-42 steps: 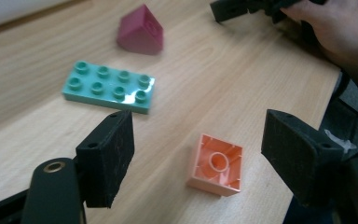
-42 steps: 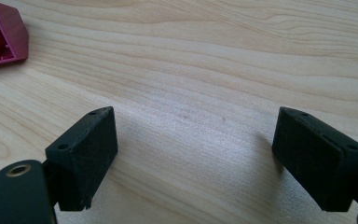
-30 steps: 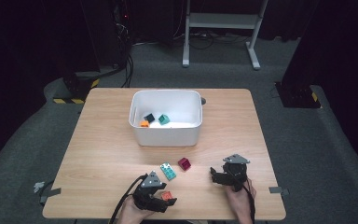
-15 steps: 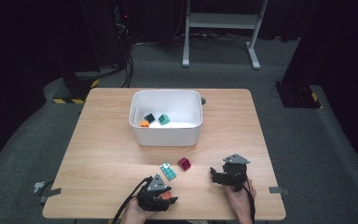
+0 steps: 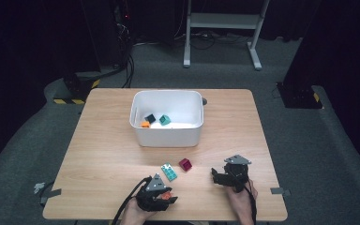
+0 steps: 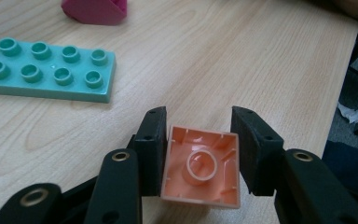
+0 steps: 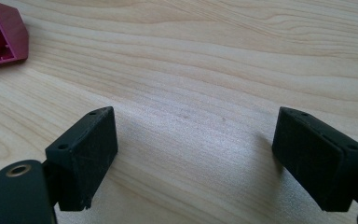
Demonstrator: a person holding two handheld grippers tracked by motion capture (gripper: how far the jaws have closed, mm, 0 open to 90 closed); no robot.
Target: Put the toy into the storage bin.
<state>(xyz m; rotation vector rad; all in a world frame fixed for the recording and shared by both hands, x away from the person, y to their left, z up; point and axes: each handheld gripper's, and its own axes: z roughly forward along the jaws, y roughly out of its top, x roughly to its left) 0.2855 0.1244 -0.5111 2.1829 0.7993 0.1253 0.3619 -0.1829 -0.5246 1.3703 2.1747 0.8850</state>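
High view
Table (image 5: 103, 154): light wood, with the work kept to the near edge, in easy reach of both hands.
White tub (image 5: 166, 133): stands mid-table, open side up; likely the place where the bricks are gathered, since three small ones already lie inside.
Left gripper (image 5: 166, 197): near edge, left of centre, pinching an orange brick (image 5: 167, 196).
Teal brick (image 5: 169, 172): flat on the table between tub and left gripper, long axis slanting from near right to far left.
Dark red brick (image 5: 185, 164): just beside the teal one, apart from it.
Right gripper (image 5: 219, 177): near edge, right side, resting low with nothing in it.

Left gripper view
Orange brick (image 6: 201, 169): square, so no long axis; hollow underside faces the camera, studs pointing away. The jaws have just been closing, and the black pads (image 6: 151, 149) now press its two opposite side walls, a grip that suits lifting it to the tub.
Teal brick (image 6: 49, 70): studs up, long axis running across the picture.

Right gripper view
Jaws: spread wide over bare wood, idle while the other hand works.
Dark red brick (image 7: 0, 35): at the upper left corner, hollow side showing.
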